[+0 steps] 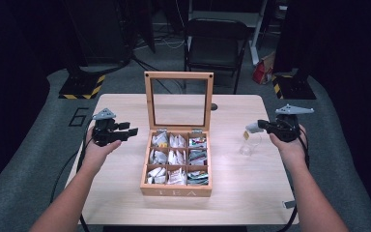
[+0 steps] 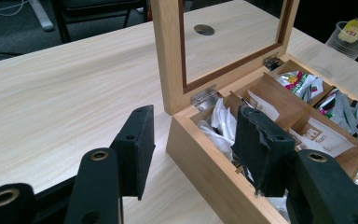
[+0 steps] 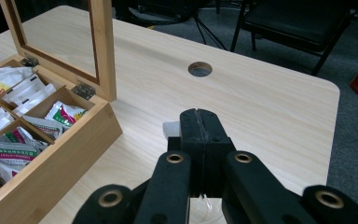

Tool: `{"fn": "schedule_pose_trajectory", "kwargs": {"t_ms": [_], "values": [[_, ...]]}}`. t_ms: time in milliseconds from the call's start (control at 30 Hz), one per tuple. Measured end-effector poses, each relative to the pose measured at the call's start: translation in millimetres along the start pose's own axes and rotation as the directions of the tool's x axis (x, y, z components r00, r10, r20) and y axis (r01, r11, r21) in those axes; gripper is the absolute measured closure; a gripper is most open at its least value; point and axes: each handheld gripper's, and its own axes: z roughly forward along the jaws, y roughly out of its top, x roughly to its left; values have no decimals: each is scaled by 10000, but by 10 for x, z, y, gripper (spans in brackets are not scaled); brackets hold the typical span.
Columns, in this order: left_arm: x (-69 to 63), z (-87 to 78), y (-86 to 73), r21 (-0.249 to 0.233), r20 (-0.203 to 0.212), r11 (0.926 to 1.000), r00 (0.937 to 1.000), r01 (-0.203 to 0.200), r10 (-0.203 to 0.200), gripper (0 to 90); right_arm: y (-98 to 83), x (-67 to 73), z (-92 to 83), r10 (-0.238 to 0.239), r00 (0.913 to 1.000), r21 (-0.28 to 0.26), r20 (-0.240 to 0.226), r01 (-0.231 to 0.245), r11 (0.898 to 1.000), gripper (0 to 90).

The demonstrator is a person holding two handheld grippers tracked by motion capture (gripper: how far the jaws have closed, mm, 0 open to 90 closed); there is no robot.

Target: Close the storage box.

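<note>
One light plastic cup point(image 1: 249, 143) right of frame centre may tip if the clenched right tool point(image 1: 252, 127) jerks its pinched tea bag; left tool point(image 1: 131, 131) is released

Both forearms reach in from the near edge. The left gripper point(image 1: 125, 133) hovers level, jaws parted; the right gripper point(image 1: 253, 127) has its jaws pressed together.
</note>
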Motion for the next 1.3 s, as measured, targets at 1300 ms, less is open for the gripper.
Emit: {"fn": "schedule_pose_trajectory", "kwargs": {"t_ms": [1300], "values": [[-9,-14,-10,25,-14,10000,10000,-35,35,477,-347,-20,295,205,9997,983,151,-219,9949,900]]}}
